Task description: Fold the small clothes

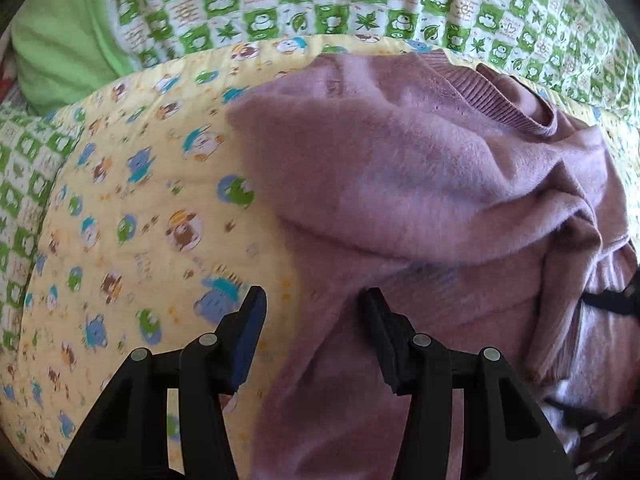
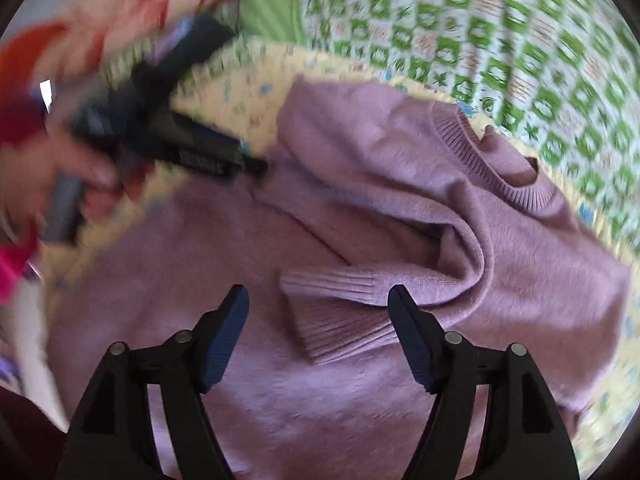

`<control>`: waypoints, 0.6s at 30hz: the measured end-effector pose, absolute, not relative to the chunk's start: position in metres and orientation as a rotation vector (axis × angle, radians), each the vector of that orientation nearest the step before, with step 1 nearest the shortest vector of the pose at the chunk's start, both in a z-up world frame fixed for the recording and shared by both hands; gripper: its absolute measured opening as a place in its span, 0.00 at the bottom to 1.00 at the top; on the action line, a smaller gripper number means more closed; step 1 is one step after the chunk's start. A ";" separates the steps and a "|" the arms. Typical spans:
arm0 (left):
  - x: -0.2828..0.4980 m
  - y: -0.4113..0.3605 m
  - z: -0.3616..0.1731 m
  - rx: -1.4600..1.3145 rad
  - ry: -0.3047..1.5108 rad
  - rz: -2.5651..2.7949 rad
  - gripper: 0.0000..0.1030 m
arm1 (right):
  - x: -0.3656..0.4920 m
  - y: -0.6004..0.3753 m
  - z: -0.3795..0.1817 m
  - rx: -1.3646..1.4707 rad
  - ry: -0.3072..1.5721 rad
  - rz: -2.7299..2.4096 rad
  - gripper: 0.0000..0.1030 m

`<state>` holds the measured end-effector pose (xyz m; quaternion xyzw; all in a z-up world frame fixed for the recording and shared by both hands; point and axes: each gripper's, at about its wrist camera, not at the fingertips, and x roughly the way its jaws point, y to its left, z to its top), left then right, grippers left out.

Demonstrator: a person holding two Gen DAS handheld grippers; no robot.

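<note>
Knitwear first: the fuzzy mauve sweater (image 2: 360,208) lies rumpled on the yellow animal-print quilt (image 1: 132,216), collar toward its far edge. Both the left gripper (image 1: 312,300) and right gripper (image 2: 318,300) hang with jaws apart, holding nothing. Best flatten the ribbed cuff (image 2: 332,284) before folding. No containers show.

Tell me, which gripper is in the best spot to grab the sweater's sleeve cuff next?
The right gripper, probably. Its open jaws sit either side of the ribbed cuff on the pink sweater. The left gripper is open over the sweater's edge by the yellow quilt.
</note>
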<state>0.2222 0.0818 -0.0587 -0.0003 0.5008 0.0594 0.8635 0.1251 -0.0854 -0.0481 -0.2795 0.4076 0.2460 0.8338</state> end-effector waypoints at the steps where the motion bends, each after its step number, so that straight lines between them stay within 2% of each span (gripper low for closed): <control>1: 0.228 0.083 -0.062 0.004 1.051 0.129 0.50 | 0.128 -0.080 -0.059 -0.637 0.883 0.515 0.70; 2: 0.231 0.082 -0.063 0.005 1.052 0.132 0.50 | 0.132 -0.077 -0.068 -0.657 0.906 0.519 0.59; 3: 0.234 0.082 -0.064 0.002 1.048 0.134 0.51 | 0.139 -0.078 -0.075 -0.660 0.929 0.502 0.43; 4: 0.236 0.083 -0.064 0.000 1.044 0.139 0.51 | 0.146 -0.080 -0.078 -0.638 0.962 0.491 0.16; 5: 0.237 0.084 -0.064 0.001 1.041 0.146 0.52 | 0.153 -0.086 -0.076 -0.578 0.994 0.483 0.11; 7: 0.240 0.089 -0.063 -0.010 1.033 0.167 0.52 | 0.162 -0.102 -0.049 -0.382 0.988 0.488 0.08; 9: 0.246 0.097 -0.062 -0.030 1.025 0.191 0.52 | 0.170 -0.132 -0.002 -0.057 0.938 0.533 0.08; 12: 0.246 0.114 -0.060 -0.077 1.011 0.256 0.52 | 0.178 -0.210 0.071 0.418 0.745 0.513 0.08; 15: 0.245 0.127 -0.062 -0.148 1.005 0.271 0.52 | 0.175 -0.281 0.102 0.550 0.599 0.326 0.07; 18: 0.246 0.127 -0.065 -0.140 1.007 0.278 0.52 | 0.175 -0.331 0.094 0.565 0.619 0.141 0.07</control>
